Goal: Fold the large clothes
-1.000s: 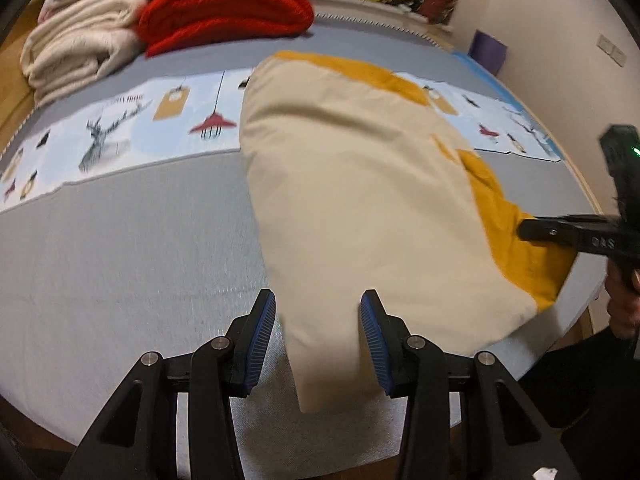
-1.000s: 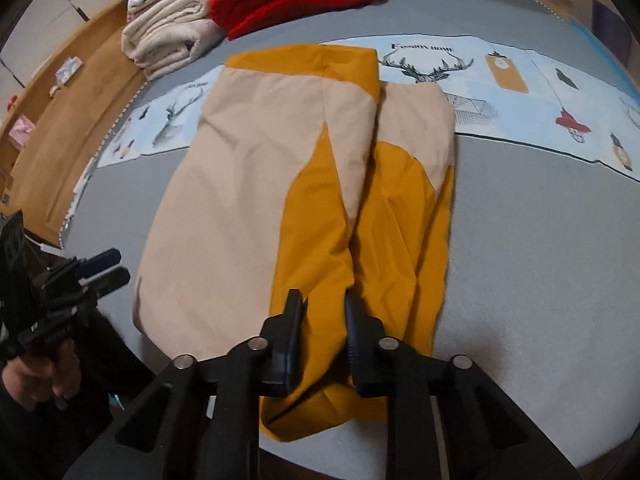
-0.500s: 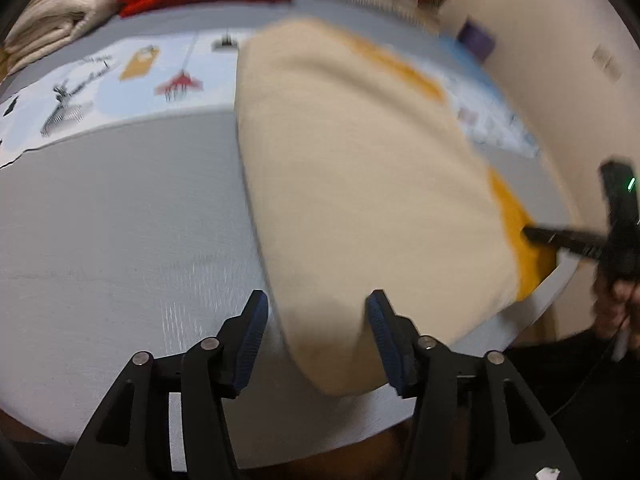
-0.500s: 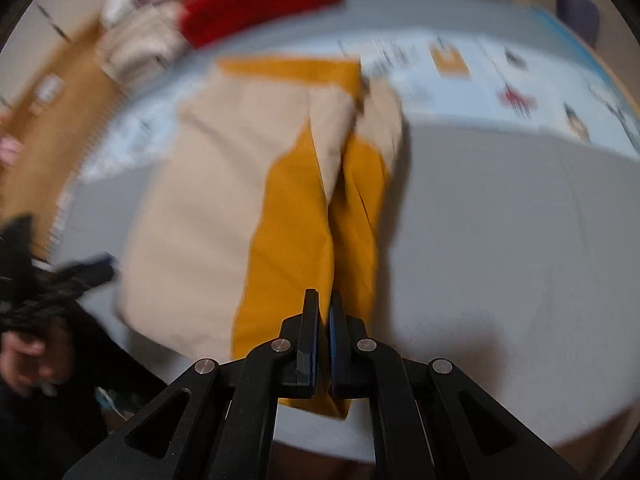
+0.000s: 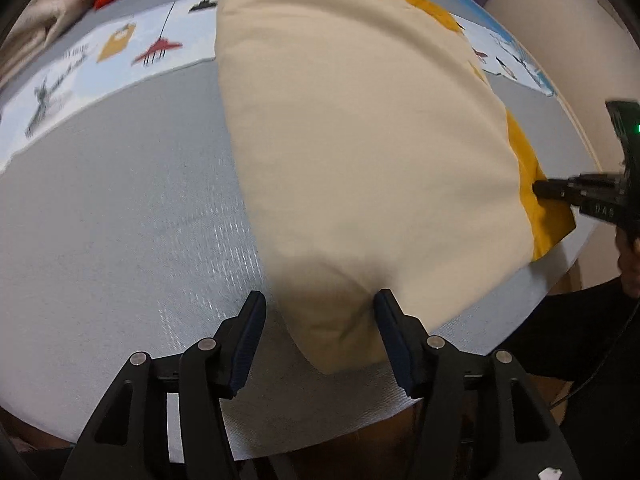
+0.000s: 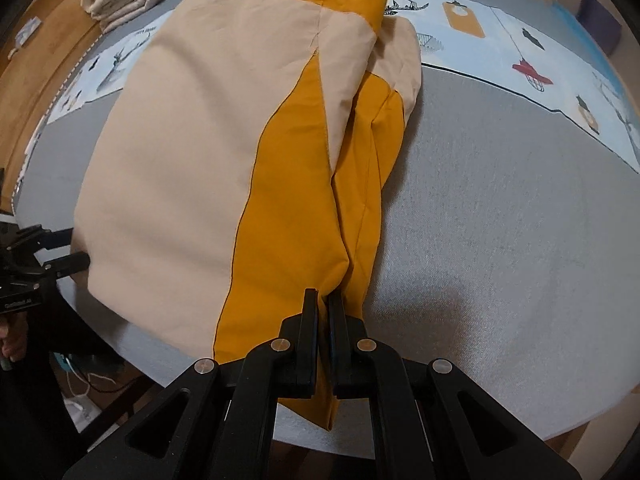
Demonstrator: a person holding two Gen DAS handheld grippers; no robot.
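Soft, light garment (image 6: 192, 152) on bed: right gripper (image 6: 323, 300) pinches its orange hem; left gripper (image 5: 320, 312), just widened, straddles the cream corner, seemingly unpressed.

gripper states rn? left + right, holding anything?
Left gripper: open, jaws just been opening, straddling the beige corner of the garment, not pinching it.
Right gripper: shut on the garment's mustard edge.

Bare grey mat (image 5: 100, 220) — left of garment (image 5: 360, 140)
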